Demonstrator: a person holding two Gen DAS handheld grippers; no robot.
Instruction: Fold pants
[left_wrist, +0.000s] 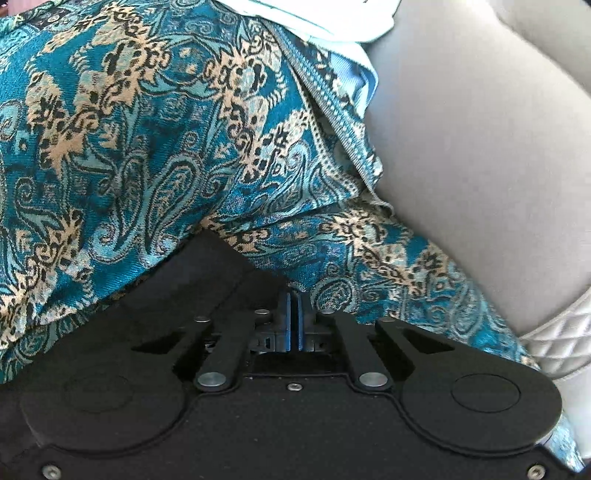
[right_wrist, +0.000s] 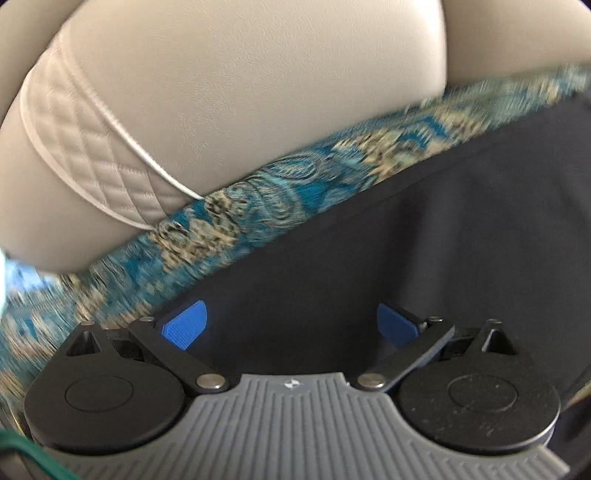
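The pants (left_wrist: 229, 266) are black; in the left wrist view only a dark fold shows at lower left, under a teal paisley cloth (left_wrist: 147, 129). My left gripper (left_wrist: 294, 321) has its blue pads pressed together, and the cloth hides whether fabric sits between them. In the right wrist view the black pants (right_wrist: 406, 240) spread flat over the paisley cloth (right_wrist: 258, 192). My right gripper (right_wrist: 291, 325) is open just above the pants, its blue fingertips (right_wrist: 184, 326) wide apart with nothing between them.
A beige leather sofa cushion (left_wrist: 480, 129) lies to the right in the left wrist view, with a quilted white band (right_wrist: 92, 147) along its edge. A pale blue and white cloth (left_wrist: 332, 22) lies at the top. A green cord (right_wrist: 33, 458) crosses the lower left corner.
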